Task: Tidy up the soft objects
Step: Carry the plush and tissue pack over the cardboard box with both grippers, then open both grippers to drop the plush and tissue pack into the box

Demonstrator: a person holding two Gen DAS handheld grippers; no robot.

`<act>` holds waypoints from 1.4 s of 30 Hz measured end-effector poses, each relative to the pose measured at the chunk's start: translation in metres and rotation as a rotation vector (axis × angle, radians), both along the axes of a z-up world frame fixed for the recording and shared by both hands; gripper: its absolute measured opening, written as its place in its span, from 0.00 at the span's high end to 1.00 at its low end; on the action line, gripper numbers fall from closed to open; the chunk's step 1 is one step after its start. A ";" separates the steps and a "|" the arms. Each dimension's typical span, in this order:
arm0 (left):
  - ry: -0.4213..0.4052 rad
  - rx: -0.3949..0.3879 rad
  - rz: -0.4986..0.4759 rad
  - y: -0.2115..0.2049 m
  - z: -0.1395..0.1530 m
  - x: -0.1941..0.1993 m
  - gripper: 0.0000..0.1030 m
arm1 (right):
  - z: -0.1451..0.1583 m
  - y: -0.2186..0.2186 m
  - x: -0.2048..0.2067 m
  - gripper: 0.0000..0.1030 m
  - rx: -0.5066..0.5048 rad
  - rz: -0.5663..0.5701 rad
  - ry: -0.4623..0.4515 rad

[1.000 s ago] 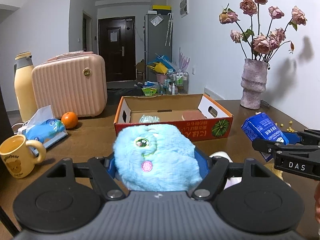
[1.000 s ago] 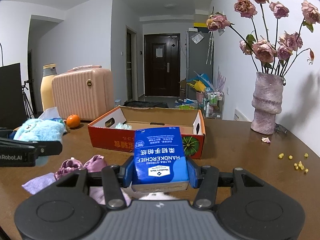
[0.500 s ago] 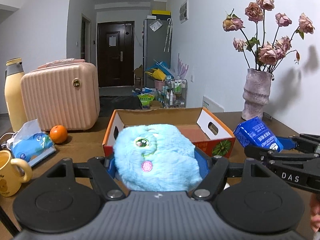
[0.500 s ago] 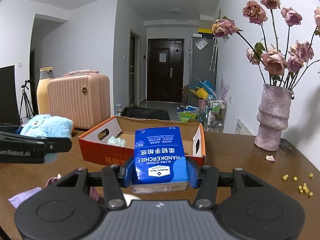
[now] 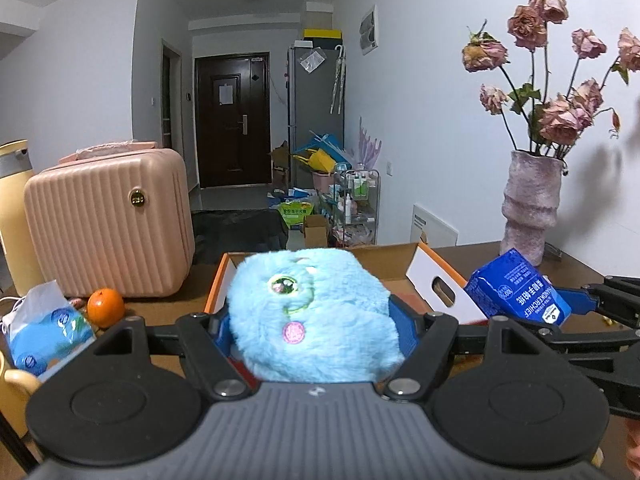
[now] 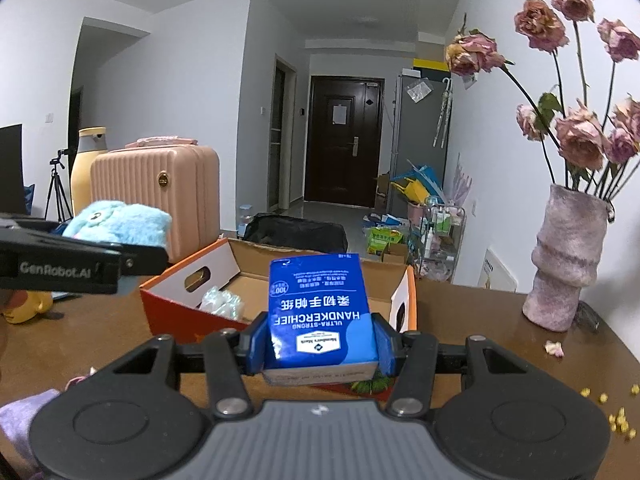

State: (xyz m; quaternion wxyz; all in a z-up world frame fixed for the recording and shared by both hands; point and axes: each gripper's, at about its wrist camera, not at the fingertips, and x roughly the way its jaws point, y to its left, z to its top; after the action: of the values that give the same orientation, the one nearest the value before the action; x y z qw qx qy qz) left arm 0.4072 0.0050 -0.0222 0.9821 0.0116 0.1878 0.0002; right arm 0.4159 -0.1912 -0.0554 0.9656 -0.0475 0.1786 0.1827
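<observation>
blue plush toy (image 5: pixel 316 312) gripped, tissue pack (image 6: pixel 322 312) gripped

A dark brown wooden table (image 6: pixel 472 312) carries an open orange cardboard box (image 6: pixel 180 304). Left of the box stand a pink ribbed case (image 5: pixel 108 224), an orange (image 5: pixel 105 307) and a tissue pack (image 5: pixel 44 332); right of it, 1 vase (image 6: pixel 560 260) and scattered yellow bits (image 6: pixel 618 420).

On the brown worktop (image 6: pixel 480 312) we see a pink ribbed suitcase (image 5: pixel 108 224) with an orange (image 5: pixel 105 307) just in front of it. A yellow flask (image 5: pixel 14 216) stands beside the suitcase. At the right, a mauve vase (image 6: pixel 564 260) holds dried roses (image 6: pixel 576 136); yellow crumbs (image 6: pixel 616 412) lie scattered nearby.
</observation>
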 end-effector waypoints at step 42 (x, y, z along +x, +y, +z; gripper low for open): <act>0.074 0.006 0.115 0.034 -0.048 0.140 0.26 | -0.030 0.006 0.155 0.50 0.042 0.032 0.113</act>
State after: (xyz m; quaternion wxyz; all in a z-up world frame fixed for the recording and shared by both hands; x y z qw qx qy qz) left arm 0.5467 0.0389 -0.0702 0.9728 0.0035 0.2245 0.0568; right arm 0.5709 -0.1853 -0.0854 0.9517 -0.0196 0.2281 0.2044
